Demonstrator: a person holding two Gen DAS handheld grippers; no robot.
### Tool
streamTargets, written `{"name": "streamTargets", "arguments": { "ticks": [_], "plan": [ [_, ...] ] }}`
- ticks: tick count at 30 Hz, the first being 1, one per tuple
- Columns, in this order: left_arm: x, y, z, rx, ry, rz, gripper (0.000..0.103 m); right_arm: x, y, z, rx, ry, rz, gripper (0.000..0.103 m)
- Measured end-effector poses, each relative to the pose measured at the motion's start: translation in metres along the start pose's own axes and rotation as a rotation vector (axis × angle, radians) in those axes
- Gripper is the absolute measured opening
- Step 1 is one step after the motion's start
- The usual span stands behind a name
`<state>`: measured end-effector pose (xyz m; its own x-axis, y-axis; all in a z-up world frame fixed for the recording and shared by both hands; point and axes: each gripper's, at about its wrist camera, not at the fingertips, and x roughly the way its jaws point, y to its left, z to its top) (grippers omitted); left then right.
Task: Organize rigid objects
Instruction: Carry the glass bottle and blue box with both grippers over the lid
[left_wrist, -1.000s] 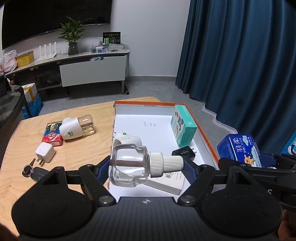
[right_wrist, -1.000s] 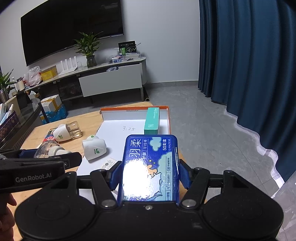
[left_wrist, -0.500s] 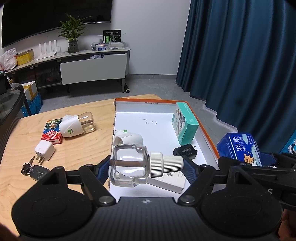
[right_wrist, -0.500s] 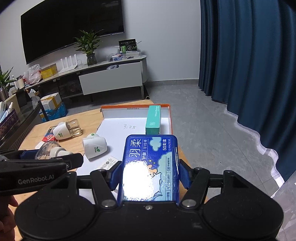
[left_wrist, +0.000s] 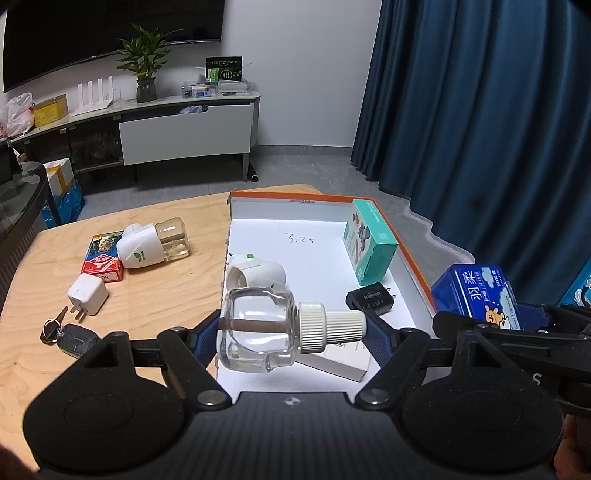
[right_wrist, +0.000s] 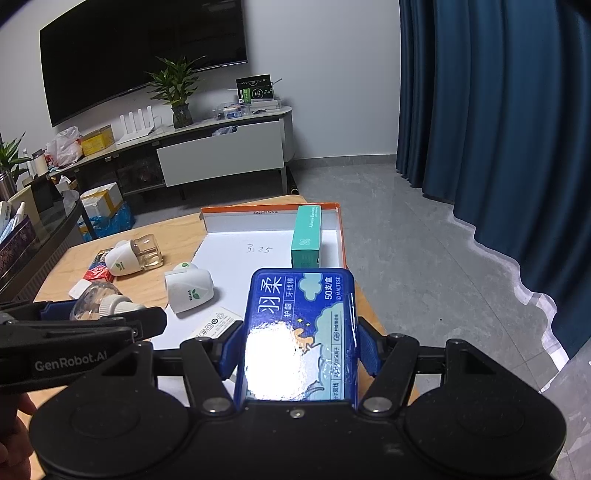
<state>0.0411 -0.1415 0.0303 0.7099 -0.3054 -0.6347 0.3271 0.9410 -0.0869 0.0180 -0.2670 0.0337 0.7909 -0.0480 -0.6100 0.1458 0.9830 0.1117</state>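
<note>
We hold one thing in each hand above the near end of the worktop (left_wrist: 155, 302). The left gripper (left_wrist: 291, 328) has its jaws closed on a clear glass bottle (left_wrist: 258, 332) lying crosswise, one pad on the flat bottom and the other on the tip of the ribbed white cap (left_wrist: 328, 326). Gripping it end to end probably keeps the round glass from rolling out. The right gripper (right_wrist: 299, 350) has its jaws pressed on the two long sides of a flat blue box (right_wrist: 299, 332), its printed face turned up to the camera.

Both things hang over the near edge of the shallow tray (left_wrist: 413, 258), white inside with an orange rim, so we judge that they are headed into it.

In the left wrist view a teal carton (left_wrist: 369, 247) stands against the tray's right wall at about 1 o'clock. A black plug (left_wrist: 371, 297) lies just nearer than it, a white diffuser (left_wrist: 255, 273) sits at the left wall at 11 o'clock, and a flat white box (left_wrist: 340, 360) lies partly hidden behind the bottle.

Outside the tray, towards 10 o'clock, lie another diffuser with its bottle fitted (left_wrist: 155, 245), a red card pack (left_wrist: 103, 256), a white charger (left_wrist: 86, 299) and a car key (left_wrist: 70, 338). These, we think, are yet to be sorted.

The middle of the tray floor is bare, which looks the easiest place to set something down.
</note>
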Motion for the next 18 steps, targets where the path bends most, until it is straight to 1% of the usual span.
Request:
{"name": "streamTargets", "arguments": {
  "ticks": [18],
  "plan": [
    [0.0002, 0.0015, -0.0009, -0.008, 0.000, 0.001, 0.079, 0.0006, 0.0002, 0.0004, 0.001, 0.004, 0.002, 0.075]
  ]
}}
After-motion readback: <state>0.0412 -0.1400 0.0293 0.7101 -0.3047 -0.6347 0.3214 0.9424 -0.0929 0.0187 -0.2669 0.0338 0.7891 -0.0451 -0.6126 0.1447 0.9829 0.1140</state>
